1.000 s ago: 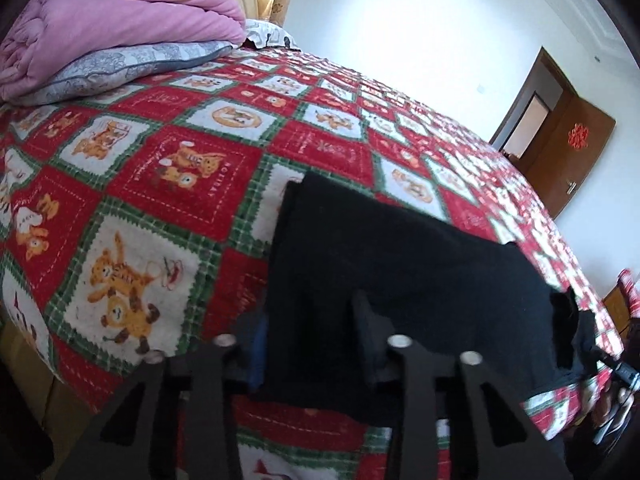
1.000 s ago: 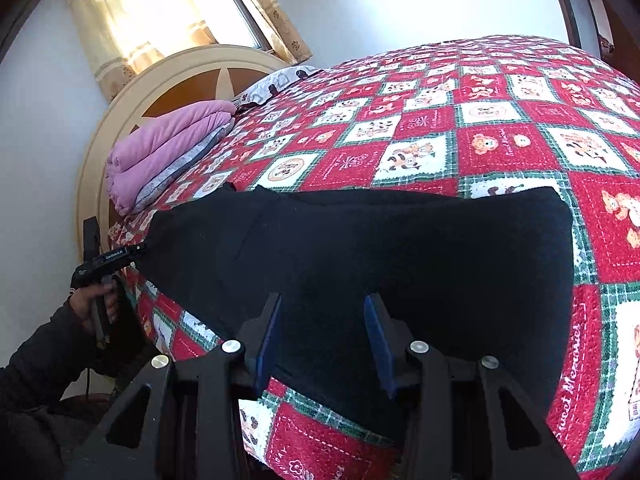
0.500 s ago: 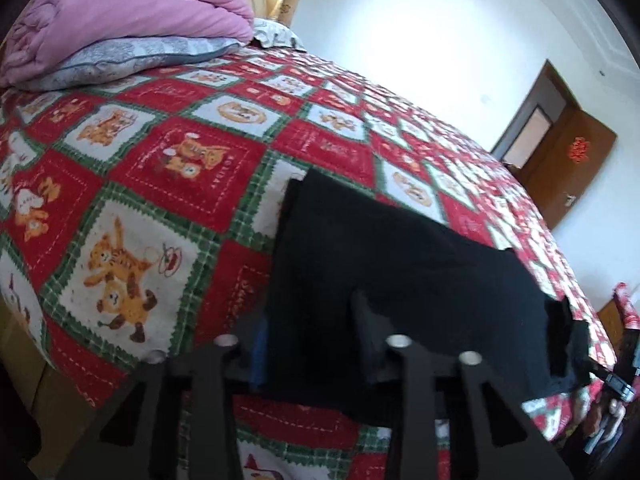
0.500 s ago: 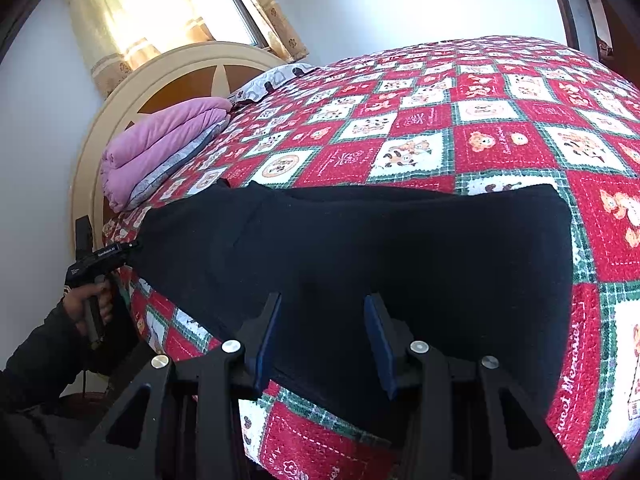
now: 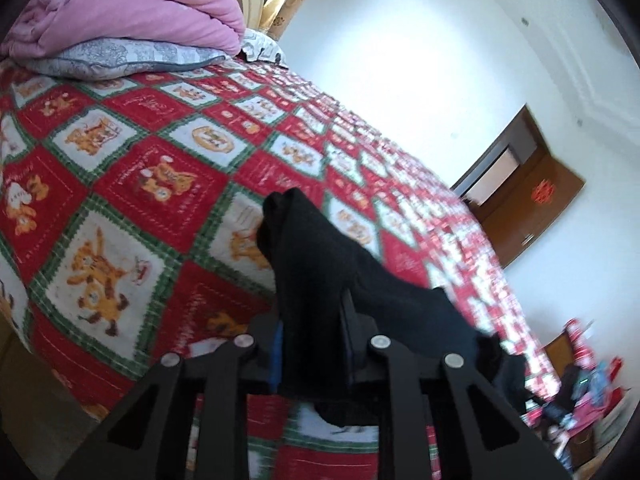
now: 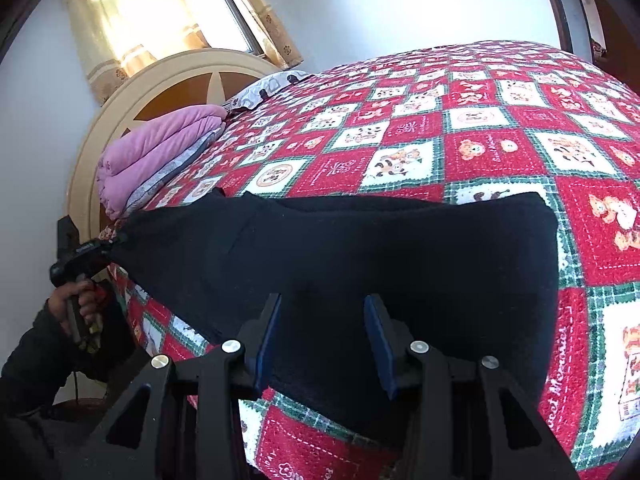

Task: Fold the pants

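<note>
Black pants (image 6: 380, 256) lie across the near edge of the patterned quilt (image 6: 500, 148), one end raised off it in the left gripper (image 5: 312, 344), whose fingers are clamped on the cloth; the right gripper (image 6: 320, 340) hovers over the other end with fingers apart and nothing between them. Step in hand looks like carrying the lifted end over to make the fold. To do it well: keep the pinch firm, carry low and level toward the right end, match edges before release, and use the right gripper to pin the lower layer against dragging.
</note>
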`<state>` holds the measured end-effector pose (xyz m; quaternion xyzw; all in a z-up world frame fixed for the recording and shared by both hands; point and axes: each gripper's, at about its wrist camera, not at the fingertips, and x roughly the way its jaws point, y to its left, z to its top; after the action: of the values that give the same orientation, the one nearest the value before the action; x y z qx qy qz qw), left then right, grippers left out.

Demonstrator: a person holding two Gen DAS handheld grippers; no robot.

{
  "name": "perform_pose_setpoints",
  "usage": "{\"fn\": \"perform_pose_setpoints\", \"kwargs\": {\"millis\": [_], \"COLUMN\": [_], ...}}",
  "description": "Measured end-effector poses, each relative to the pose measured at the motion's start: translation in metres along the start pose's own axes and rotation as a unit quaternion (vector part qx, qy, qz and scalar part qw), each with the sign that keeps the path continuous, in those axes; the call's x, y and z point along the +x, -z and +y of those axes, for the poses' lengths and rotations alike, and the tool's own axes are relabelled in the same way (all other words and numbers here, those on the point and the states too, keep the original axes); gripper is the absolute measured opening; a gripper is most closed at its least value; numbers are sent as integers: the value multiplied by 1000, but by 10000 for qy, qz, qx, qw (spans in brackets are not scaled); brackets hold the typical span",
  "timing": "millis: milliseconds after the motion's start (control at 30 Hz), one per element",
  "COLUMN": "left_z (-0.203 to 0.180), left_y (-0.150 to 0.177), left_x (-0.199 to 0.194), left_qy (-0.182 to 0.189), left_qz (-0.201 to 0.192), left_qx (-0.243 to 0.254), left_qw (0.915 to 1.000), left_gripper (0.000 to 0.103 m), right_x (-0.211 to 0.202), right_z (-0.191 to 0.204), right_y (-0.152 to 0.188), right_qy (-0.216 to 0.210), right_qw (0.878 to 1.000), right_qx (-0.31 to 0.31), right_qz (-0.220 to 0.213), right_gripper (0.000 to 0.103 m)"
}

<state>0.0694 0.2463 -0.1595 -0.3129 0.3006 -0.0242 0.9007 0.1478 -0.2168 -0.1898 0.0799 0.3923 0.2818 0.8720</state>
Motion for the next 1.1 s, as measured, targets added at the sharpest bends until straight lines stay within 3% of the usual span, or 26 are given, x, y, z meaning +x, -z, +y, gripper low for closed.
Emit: {"fn": "perform_pose_setpoints", "kwargs": {"millis": [500,867,1100], "left_z": [-105,-160,-190], "left_y": [-2,16,31], "left_x": [-10,16,27], "left_qy": [667,11,-94], "left_qz": [-67,219,323], "left_qx": [899,1849,2352], "left_qw": [9937,9825,9714], "left_gripper": [23,23,23], "right_x": [-10,-16,-21], "right_z": [4,4,2], "right_y": [-2,-4,-5], "right_qy": [-13,4,-33], "right_qw": [9998,9994,9989], "right_qx": [-11,23,54], "right_qz": [-215,-348,-471], "right_gripper": [43,43,43]}}
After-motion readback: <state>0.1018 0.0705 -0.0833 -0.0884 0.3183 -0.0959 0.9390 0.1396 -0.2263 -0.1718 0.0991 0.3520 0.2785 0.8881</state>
